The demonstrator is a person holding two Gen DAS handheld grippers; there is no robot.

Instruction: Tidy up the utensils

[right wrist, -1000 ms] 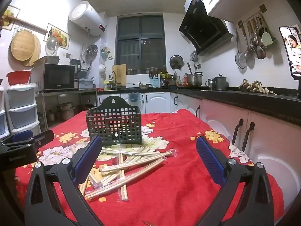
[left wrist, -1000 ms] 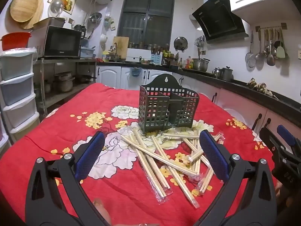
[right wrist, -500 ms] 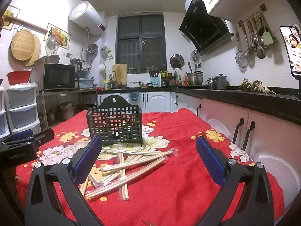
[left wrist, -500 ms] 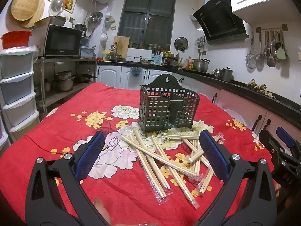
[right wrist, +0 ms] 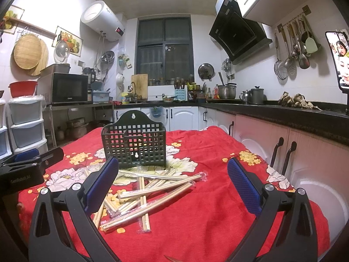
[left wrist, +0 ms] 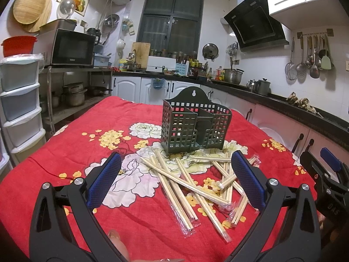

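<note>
A dark green slotted utensil holder (left wrist: 195, 126) (right wrist: 134, 145) stands upright on the red flowered tablecloth (left wrist: 122, 118). Several pairs of wooden chopsticks in clear wrappers (left wrist: 192, 185) (right wrist: 150, 191) lie in a loose heap just in front of it. My left gripper (left wrist: 176, 180) hovers open over the near side of the heap, nothing between its blue pads. My right gripper (right wrist: 172, 184) is open too, to the right of the heap, holding nothing. Each gripper shows at the edge of the other's view.
White and pink cabinets (right wrist: 272, 144) with a black counter (right wrist: 283, 111) run along the right of the table. Stacked plastic drawers (left wrist: 19, 100) and a metal shelf with a microwave (left wrist: 67, 48) stand at the left. Bare cloth (right wrist: 218, 207) lies right of the chopsticks.
Both views have shifted only slightly; the grippers stay open and the chopsticks and holder have not moved.
</note>
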